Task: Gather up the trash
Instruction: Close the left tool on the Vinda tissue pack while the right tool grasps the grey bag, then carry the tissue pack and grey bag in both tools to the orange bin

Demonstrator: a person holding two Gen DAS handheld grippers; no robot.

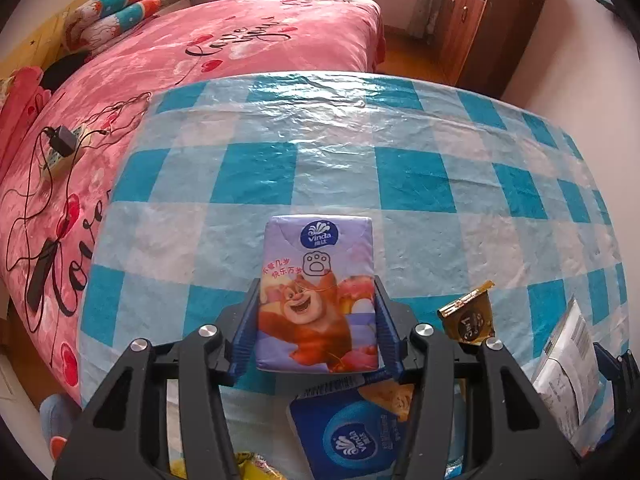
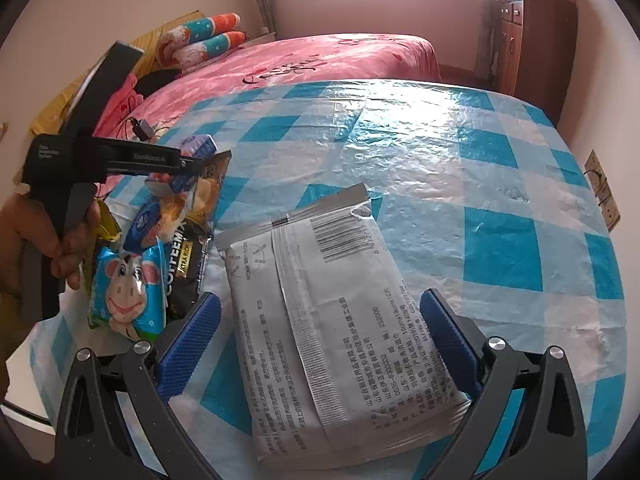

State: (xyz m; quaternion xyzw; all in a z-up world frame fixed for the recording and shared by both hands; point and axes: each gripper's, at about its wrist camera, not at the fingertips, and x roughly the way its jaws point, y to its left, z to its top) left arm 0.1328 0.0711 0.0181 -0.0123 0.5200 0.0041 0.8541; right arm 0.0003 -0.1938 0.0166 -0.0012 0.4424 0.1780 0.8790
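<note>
My left gripper (image 1: 316, 328) is closed on the purple tissue pack (image 1: 318, 292), its ribbed blue pads pressed flat against the two long sides, so the pack stands squarely between them with its printed bear facing me. I take it by the sides because the soft plastic film yields there and the folded tissue inside gives the pads something springy to bite. Below it lies a blue tissue pack (image 1: 352, 436), and just beside that a small gold coffee sachet (image 1: 470, 318), crinkled and shiny, its torn top curled up.

My right gripper (image 2: 320, 336) stands open, one pad on each side of the white wet-wipe pouch (image 2: 320, 320) without touching it. The pouch lies flat, seam side up, matte and lightly wrinkled, wide enough that I judge I must close across its narrower span. To its left the other wrappers sit heaped: a glossy blue cartoon pack (image 2: 128, 292) and a black coffee-mix bag (image 2: 186, 276).

Everything rests on the table (image 2: 500, 184), under a slick blue-and-white checked plastic sheet that glares. A pink bed (image 1: 240, 36) lies beyond.
</note>
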